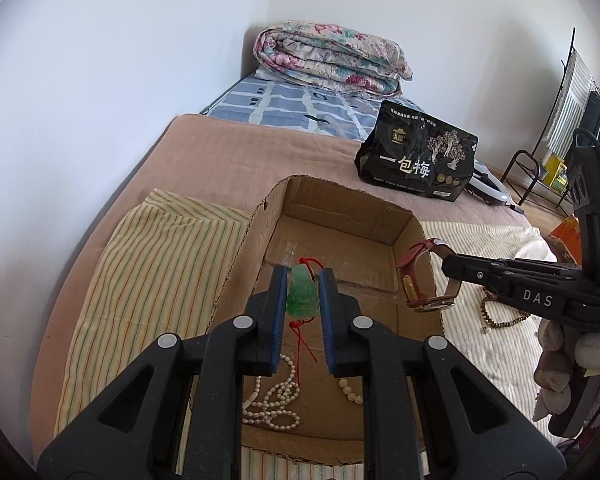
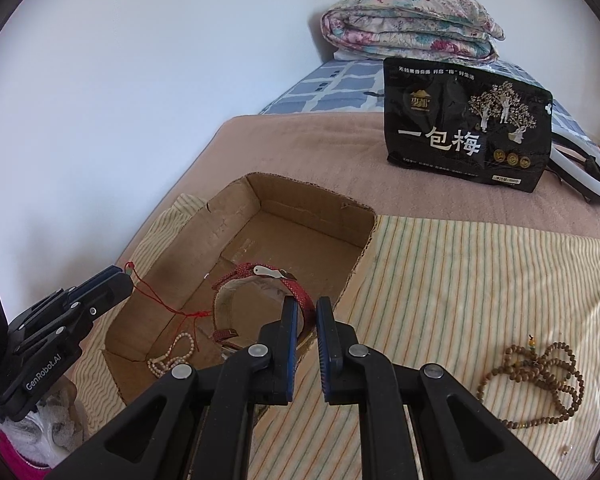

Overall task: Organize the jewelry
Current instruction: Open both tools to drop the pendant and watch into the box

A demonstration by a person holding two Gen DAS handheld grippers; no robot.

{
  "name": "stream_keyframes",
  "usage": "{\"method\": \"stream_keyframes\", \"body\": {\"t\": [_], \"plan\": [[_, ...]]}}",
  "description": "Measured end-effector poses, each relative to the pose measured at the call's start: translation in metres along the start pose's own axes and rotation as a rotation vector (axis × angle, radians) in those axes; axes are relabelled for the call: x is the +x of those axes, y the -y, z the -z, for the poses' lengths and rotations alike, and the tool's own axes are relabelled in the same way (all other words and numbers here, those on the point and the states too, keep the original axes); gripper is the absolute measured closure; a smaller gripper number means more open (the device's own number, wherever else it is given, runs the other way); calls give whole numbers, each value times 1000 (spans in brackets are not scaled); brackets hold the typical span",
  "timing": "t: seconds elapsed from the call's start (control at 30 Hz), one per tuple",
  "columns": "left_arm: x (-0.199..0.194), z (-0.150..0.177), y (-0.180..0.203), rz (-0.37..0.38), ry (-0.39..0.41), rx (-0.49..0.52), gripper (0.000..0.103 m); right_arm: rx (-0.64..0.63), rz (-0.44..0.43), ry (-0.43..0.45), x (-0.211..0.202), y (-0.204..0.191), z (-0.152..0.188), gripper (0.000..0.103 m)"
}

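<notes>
Pendant [image 1: 301, 290] clamped in left gripper [image 1: 303, 276], watch [image 2: 260, 280] pinched in right gripper [image 2: 307, 312]; I'm lowering both over box [image 1: 336, 200], next opening to drop them inside.

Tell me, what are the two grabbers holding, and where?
The left gripper pinches the green pendant by its sides, red cord dangling. The right gripper holds the red-strapped watch by its strap, over the cardboard box.

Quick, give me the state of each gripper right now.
Left gripper: shut on the green pendant, held above the cardboard box.
Right gripper: shut on the red watch strap, the watch hanging over the box.
</notes>
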State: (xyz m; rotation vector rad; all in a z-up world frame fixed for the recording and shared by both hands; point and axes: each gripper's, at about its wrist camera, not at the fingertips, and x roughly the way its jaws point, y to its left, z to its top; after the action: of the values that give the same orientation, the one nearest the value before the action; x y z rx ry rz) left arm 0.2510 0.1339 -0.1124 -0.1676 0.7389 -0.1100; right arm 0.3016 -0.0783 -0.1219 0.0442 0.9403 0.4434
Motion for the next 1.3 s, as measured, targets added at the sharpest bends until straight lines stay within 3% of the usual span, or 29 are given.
{"method": "stream_keyframes", "body": {"t": [0.1, 0.17, 0.2, 0.23, 0.27, 0.3, 0.33, 0.43, 0.57, 0.67, 1.3], "plan": [[2, 0, -1, 3, -7, 4, 89, 0, 4, -7, 5, -1, -1, 95], [1, 0, -1, -12, -1, 8, 88, -1, -1, -8, 6, -2, -1, 89], [1, 1, -2, -16, 0, 6, 88, -1, 5, -8, 6, -3, -1, 84], [1, 0, -2, -12, -2, 4, 88, 1, 4, -3, 4, -3, -1, 69], [1, 1, -3, -13, -5, 1, 81, 5, 11, 7, 2, -3, 0, 58], [0, 1, -3, -15, -3, -1, 68, 11, 22, 19, -1, -3, -1, 52], [-1, 1, -4, -16, 2, -2, 64, 16, 29, 30, -3, -3, -1, 44], [-3, 2, -3, -19, 9, -1, 61, 23, 33, 49, -8, -2, -3, 35], [-6, 4, 0, -21, 17, 9, 46, 18, 49, 64, -13, -3, -3, 22], [-8, 4, 2, -22, 23, 16, 40, 22, 48, 74, -16, -3, -3, 16], [-19, 5, 14, -25, 31, 39, 37, 7, 57, 113, -37, -3, 0, 4]]}}
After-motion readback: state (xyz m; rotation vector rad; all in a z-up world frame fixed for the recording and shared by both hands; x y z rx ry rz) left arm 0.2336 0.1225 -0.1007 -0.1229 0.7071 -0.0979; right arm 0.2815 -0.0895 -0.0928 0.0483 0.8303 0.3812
